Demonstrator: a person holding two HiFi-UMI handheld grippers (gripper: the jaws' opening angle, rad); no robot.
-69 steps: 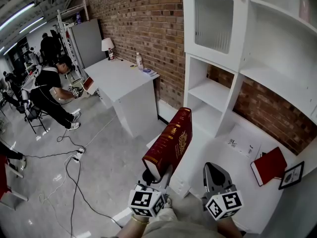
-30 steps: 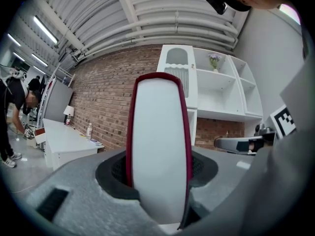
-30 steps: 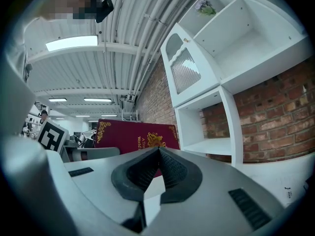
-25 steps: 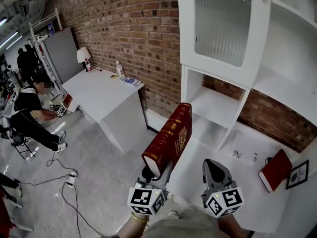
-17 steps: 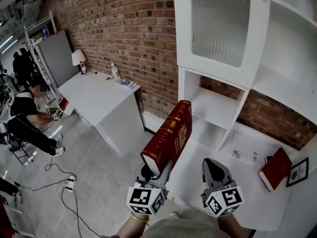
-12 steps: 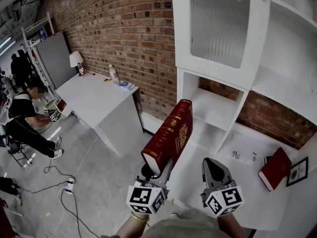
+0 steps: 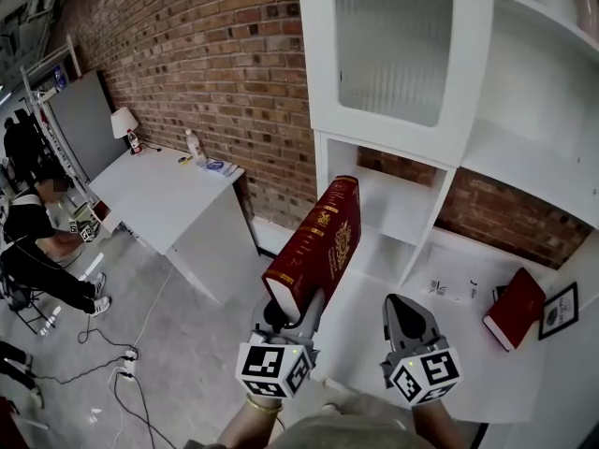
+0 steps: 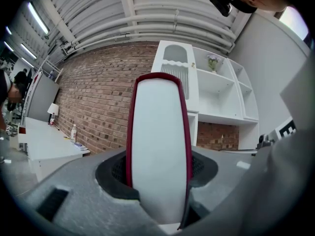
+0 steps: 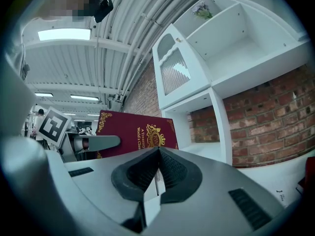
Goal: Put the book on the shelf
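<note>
Carrying a thick maroon hardback book with gold lettering (image 7: 318, 241) toward the tall white wooden shelf unit (image 7: 316, 73), you have a plain white desk (image 7: 154, 195) and a red brick wall (image 7: 215, 54) off to your left. Your left gripper (image 7: 288, 309) pinches the book at its lower end, one pad on each cover, with the pale page edge facing you between the jaws. The volume rises out of the grip leaning up and away toward the shelving, in the air and not yet on any shelf.

Straight ahead, under the ribbed glass cabinet door (image 7: 393, 50), an open compartment with a bare white shelf board (image 7: 404, 206) looks the likeliest landing place. Because the grip sits low on a tall, heavy-looking book, it is liable to swing about the pads. Hold the squeeze firm, bring the book upright in front of the opening, and slide it in bottom edge first, clear of the white post on the compartment's right. Let that edge rest on the board before you loosen the jaws.

Your right gripper (image 7: 404, 305) hangs beside the left with its jaws pressed together on nothing; it could steady the free cover if the book tips. Farther right, a second, thinner red book (image 7: 513, 307) lies on the white lower ledge beside a small black picture frame (image 7: 559, 309), well clear of your path.
</note>
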